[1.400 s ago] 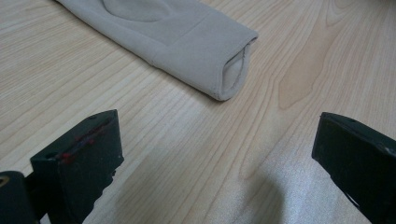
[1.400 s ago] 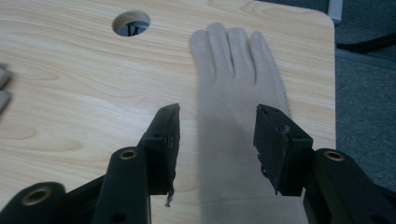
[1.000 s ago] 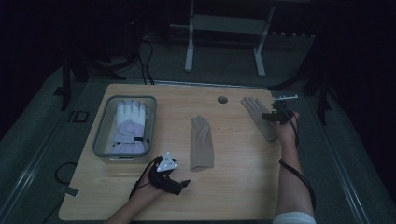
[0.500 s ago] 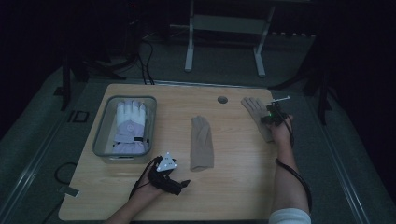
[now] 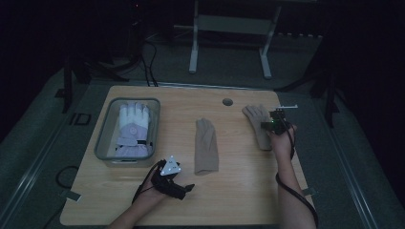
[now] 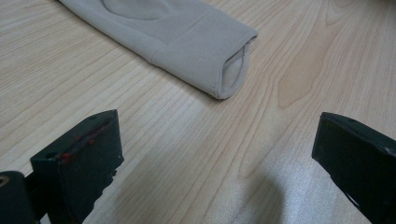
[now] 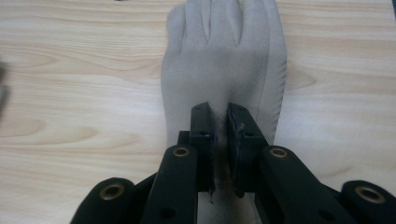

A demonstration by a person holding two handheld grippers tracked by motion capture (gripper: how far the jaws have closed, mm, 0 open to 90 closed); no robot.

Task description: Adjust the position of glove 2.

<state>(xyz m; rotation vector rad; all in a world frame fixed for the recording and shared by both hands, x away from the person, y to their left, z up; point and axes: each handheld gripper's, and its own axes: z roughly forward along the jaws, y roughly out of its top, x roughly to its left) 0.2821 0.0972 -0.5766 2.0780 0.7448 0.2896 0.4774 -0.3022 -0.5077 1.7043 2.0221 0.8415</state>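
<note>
1. The right gripper (image 7: 219, 140) is seen clamped on a pinch of fabric at the back of the right-hand beige glove (image 7: 224, 70), which lies flat on the bench (image 5: 239, 200) near its right edge. The jaws have just been closing, with a fold of the glove caught between them. Only a thin ridge of cloth appears held; if lifted quickly, it could slip out.
2. If only the top layer is pinched, the glove may hang open or twist when raised, and land crooked.
3. The left gripper (image 5: 174, 183) rests open on the bench, nothing between its jaws, near the cuff of the middle beige glove (image 6: 187, 42). A careless sweep could nudge that cuff askew.
4. The grey bin (image 5: 102, 143) at the left already holds a white glove (image 5: 133, 129). A carry across the bench could drag the held glove over the middle one and displace it.
</note>
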